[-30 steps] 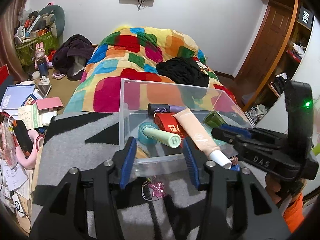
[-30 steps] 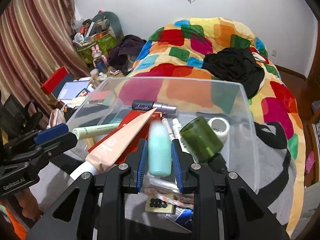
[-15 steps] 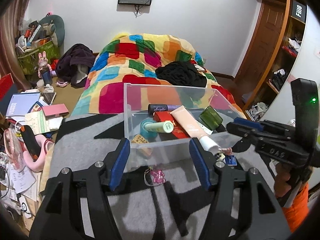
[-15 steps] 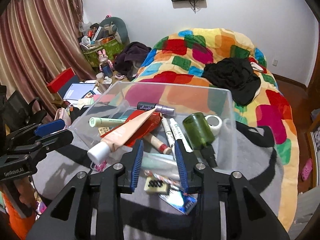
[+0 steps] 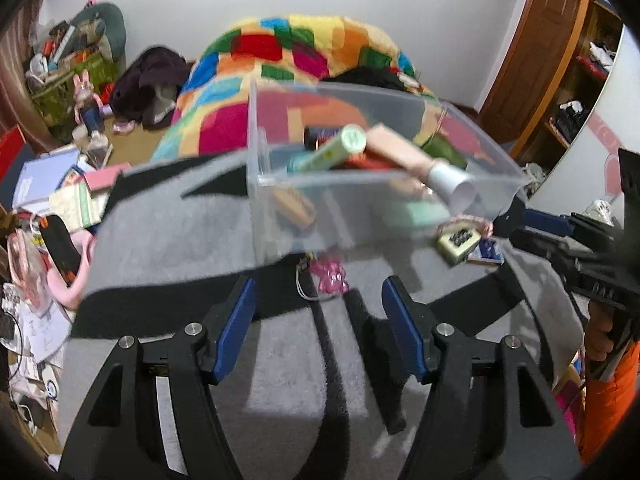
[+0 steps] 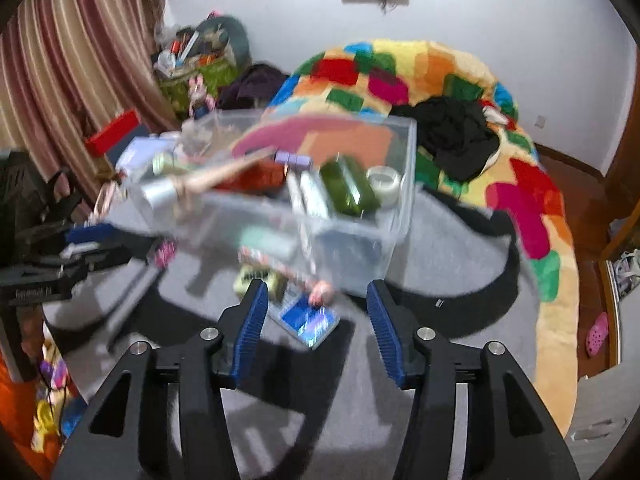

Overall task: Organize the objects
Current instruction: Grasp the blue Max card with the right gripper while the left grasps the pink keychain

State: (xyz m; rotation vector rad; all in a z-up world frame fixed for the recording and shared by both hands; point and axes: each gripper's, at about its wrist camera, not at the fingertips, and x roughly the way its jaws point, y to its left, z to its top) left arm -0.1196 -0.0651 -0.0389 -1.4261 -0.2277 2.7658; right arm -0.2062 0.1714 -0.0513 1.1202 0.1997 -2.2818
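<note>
Clear plastic bin (image 5: 360,200) sits on the grey-and-black blanket (image 5: 180,248), stuffed with tubes and bottles, well out in front of both sets of fingers. A peach tube (image 5: 416,160) with a white cap pokes over the near rim, and there's a dark green bottle (image 6: 348,188) and a roll of tape (image 6: 384,182) at the right end. Loose bits lie on the blanket just in front of the bin: a blue packet (image 6: 308,322), a small greenish box (image 5: 458,240), a pink charm (image 5: 330,278). The left gripper (image 5: 318,322) is spreading its jaws with nothing between them, charm just ahead. The right gripper (image 6: 314,330) is widening too, empty, with the blue packet lying between its blue pads (image 6: 252,328) but untouched. Both views are pretty blurry.
</note>
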